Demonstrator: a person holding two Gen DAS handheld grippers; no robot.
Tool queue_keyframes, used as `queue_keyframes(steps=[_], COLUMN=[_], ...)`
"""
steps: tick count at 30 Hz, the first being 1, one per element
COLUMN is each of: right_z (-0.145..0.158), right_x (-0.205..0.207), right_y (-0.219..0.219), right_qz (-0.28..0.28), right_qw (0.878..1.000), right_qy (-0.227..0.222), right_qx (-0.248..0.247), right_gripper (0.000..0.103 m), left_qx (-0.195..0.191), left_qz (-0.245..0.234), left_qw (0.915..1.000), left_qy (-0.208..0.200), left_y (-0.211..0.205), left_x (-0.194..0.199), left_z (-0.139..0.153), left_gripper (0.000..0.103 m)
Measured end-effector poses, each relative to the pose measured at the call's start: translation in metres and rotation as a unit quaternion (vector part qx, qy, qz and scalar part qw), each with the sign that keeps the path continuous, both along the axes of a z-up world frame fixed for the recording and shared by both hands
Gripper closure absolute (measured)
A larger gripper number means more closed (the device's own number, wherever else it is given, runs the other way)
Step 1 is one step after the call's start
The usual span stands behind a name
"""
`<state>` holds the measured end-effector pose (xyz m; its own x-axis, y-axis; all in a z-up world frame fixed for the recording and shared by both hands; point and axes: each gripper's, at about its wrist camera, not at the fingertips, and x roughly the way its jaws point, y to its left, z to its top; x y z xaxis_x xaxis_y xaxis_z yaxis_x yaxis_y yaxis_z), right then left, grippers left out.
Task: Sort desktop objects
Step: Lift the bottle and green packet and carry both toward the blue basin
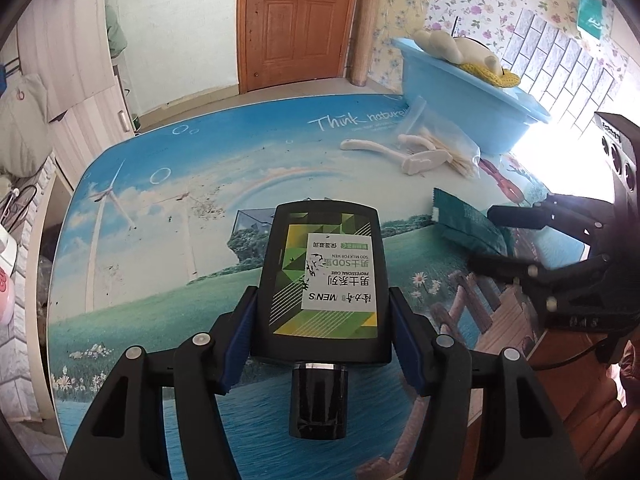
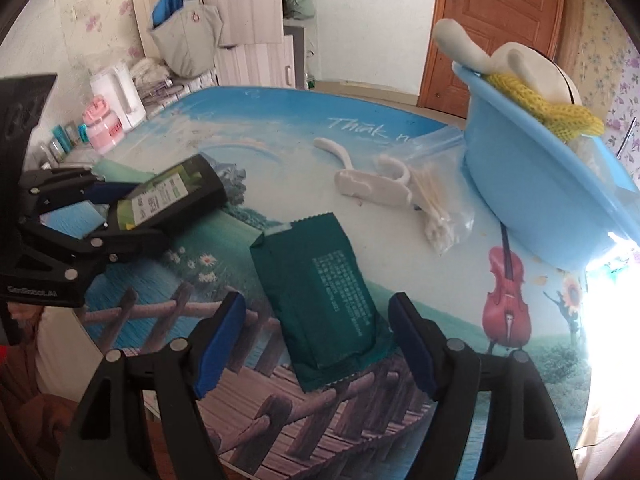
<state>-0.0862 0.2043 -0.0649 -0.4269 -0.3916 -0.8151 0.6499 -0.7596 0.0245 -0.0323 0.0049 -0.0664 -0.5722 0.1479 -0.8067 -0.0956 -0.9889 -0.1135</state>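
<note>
Left gripper [image 1: 322, 320] pinching black tube [image 1: 322, 276] by its sides, blue pads [image 1: 240, 340] against it, cap toward the camera, held over the printed table [image 1: 160, 240]. Right gripper [image 2: 316, 340] spread around green packet [image 2: 320, 296], pads just beside it, contact unclear; packet lying flat on the table. Farther back: white hooks [image 2: 368, 184], bag of swabs [image 2: 440, 216], blue basin [image 2: 520, 200] holding a plush toy [image 2: 520, 68].
</note>
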Motion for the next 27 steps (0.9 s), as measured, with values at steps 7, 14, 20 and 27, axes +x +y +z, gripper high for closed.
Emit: queue_keyframes(steps=[7,14,20,27], right_z=[0.005,0.024,0.052,0.083], right_x=[0.003,0.008,0.012,0.008], right_y=[0.006,0.009,0.017,0.03], right_qz=[0.003,-0.001,-0.002,-0.013], right_qw=[1.0,0.998,0.995,0.99], right_qy=[-0.003,0.019,0.051,0.083], right_qx=[-0.022,-0.057,-0.086,-0.115], right_gripper=[0.059,0.059,0.059,0.059], left_qx=[0.002,0.009,0.016,0.023], left_qz=[0.007,0.016,0.019,0.014], left_qw=[1.0,0.9997,0.999,0.9978], left_qy=[0.0,0.014,0.036,0.061], left_y=[-0.002,-0.004,-0.001,0.015], left_x=[0.001,0.002,-0.002,-0.019], left_z=[0.002,0.018,0.041,0.072], left_gripper=[0.042,0.042,0.042,0.042])
